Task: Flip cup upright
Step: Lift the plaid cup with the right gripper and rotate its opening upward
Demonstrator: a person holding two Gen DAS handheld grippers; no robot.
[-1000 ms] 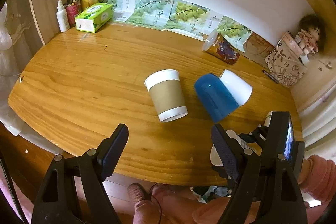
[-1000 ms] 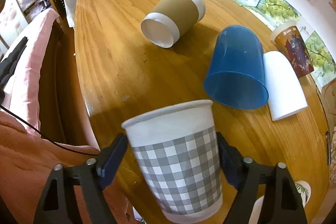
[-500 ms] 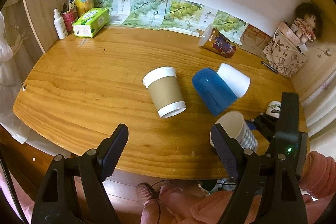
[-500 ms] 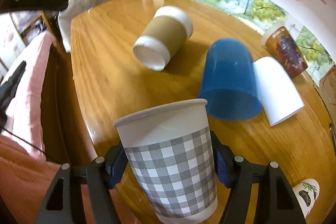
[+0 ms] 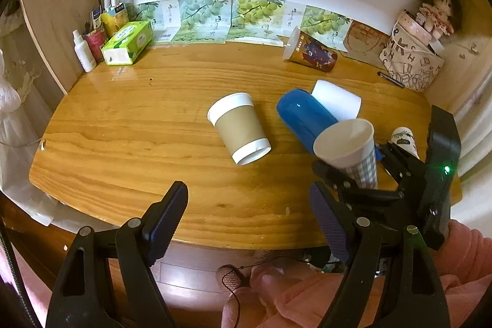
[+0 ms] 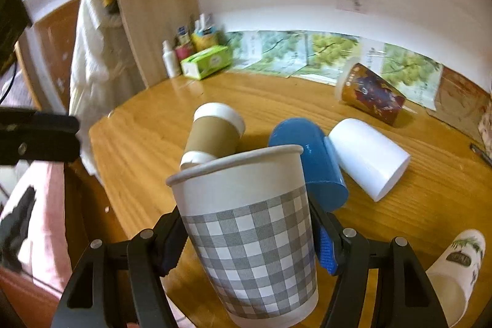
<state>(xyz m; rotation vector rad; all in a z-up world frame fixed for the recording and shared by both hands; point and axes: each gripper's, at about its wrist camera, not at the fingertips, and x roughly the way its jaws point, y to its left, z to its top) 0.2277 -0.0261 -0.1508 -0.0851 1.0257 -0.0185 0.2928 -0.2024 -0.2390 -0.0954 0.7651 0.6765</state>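
My right gripper's (image 6: 249, 239) fingers (image 6: 326, 245) are clamped on both sides of the checked paper cup (image 6: 250, 239), which I see mouth-up and tilted slightly, held above the near edge of the wooden table (image 6: 430, 174). Just behind the checked cup lies the blue cup (image 6: 310, 149) on its side, touching the white cup (image 6: 369, 156); to its far left the brown sleeved cup (image 6: 212, 137) lies tipped over. My left gripper (image 5: 249, 223) hangs near the checked cup, spread wide and holding nothing.
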